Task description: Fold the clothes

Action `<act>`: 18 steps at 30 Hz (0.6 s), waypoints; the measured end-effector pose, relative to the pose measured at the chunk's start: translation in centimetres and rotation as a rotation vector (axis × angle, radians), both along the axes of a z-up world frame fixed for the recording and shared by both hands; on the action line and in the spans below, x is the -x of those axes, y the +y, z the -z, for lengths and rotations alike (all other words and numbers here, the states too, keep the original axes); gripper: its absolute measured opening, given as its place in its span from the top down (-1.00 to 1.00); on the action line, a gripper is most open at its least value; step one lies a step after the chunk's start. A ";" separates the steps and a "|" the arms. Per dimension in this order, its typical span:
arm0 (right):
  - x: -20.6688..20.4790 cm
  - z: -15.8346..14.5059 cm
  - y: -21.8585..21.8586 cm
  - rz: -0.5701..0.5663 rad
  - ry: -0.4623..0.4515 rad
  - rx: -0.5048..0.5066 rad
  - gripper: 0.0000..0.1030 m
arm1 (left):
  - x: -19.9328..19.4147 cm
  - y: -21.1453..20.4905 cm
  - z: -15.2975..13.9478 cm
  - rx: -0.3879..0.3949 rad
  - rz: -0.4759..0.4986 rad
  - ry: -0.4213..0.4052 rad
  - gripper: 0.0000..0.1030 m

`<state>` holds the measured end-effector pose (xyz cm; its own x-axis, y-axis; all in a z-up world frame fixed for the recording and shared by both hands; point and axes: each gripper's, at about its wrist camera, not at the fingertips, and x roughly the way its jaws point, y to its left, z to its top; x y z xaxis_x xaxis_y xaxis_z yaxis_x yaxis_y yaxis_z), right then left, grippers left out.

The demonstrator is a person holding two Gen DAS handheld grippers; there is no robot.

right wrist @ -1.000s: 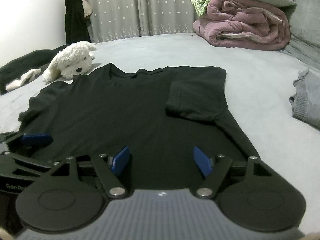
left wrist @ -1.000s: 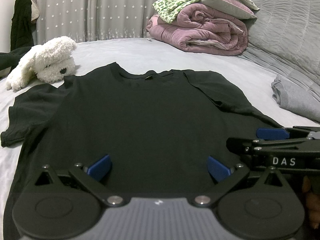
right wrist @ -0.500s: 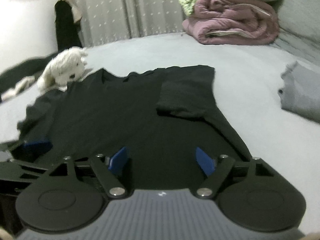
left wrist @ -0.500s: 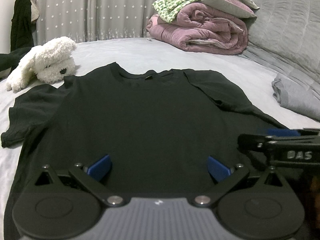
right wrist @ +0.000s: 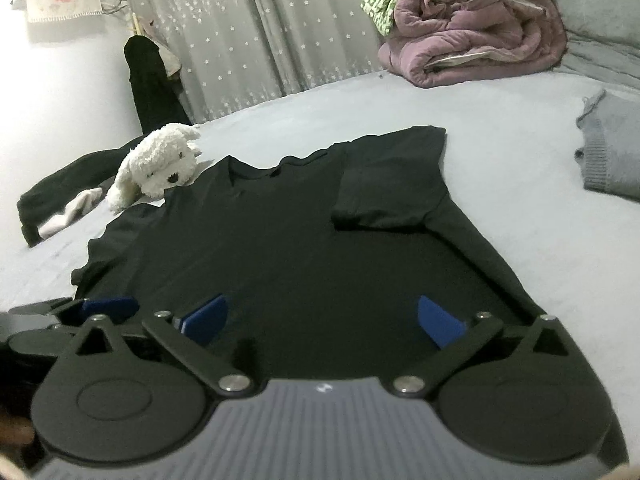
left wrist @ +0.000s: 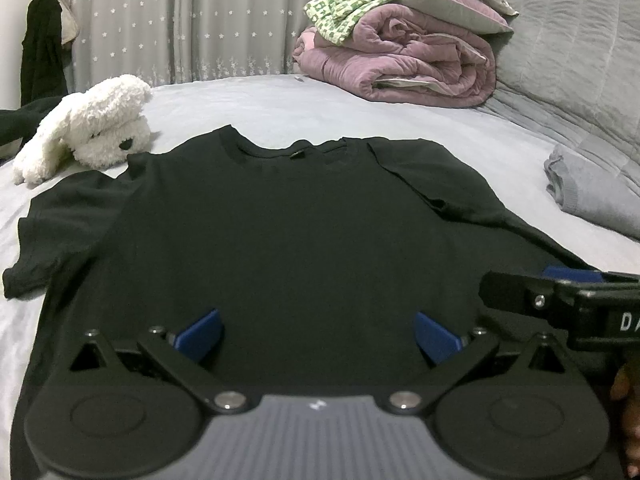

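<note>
A grey bed (left wrist: pixel 400 128) fills both views, and a black T-shirt (left wrist: pixel 288 232) lies flat across its middle, collar toward twelve o'clock and hem toward six; its sleeve at three o'clock is folded in over the chest, while the sleeve at nine o'clock lies spread out on the sheet. At one o'clock, well apart from the shirt, sits a rolled mauve quilt (left wrist: pixel 404 64) with a green patterned cloth (left wrist: pixel 352 4) on top. A folded grey garment (right wrist: pixel 612 152) lies at three o'clock, clear of the shirt. A white plush dog (left wrist: pixel 88 124) rests at ten o'clock, just beside the shirt's shoulder. The left gripper (left wrist: pixel 318 338) hovers over the hem with its blue pads spread wide and nothing between them. The right gripper (right wrist: pixel 322 318), just beside it, has just been opening; its jaws stand wide apart over the hem, only flat cloth showing between them
</note>
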<state>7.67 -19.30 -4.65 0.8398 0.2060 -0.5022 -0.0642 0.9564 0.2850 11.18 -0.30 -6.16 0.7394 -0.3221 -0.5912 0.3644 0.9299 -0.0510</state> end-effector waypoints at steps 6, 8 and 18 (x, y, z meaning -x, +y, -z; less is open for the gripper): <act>0.0 0.1 0.1 -0.001 0.001 0.008 -1.00 | -0.7 2.0 -0.7 0.033 -0.056 -0.008 -0.99; 0.0 0.1 0.1 -0.001 0.000 0.009 -1.00 | -1.0 2.4 -1.1 -0.003 -0.089 -0.029 -0.99; 0.0 0.2 0.2 0.000 -0.002 0.018 -1.00 | -3.8 7.1 -1.9 -0.017 -0.246 -0.050 -0.99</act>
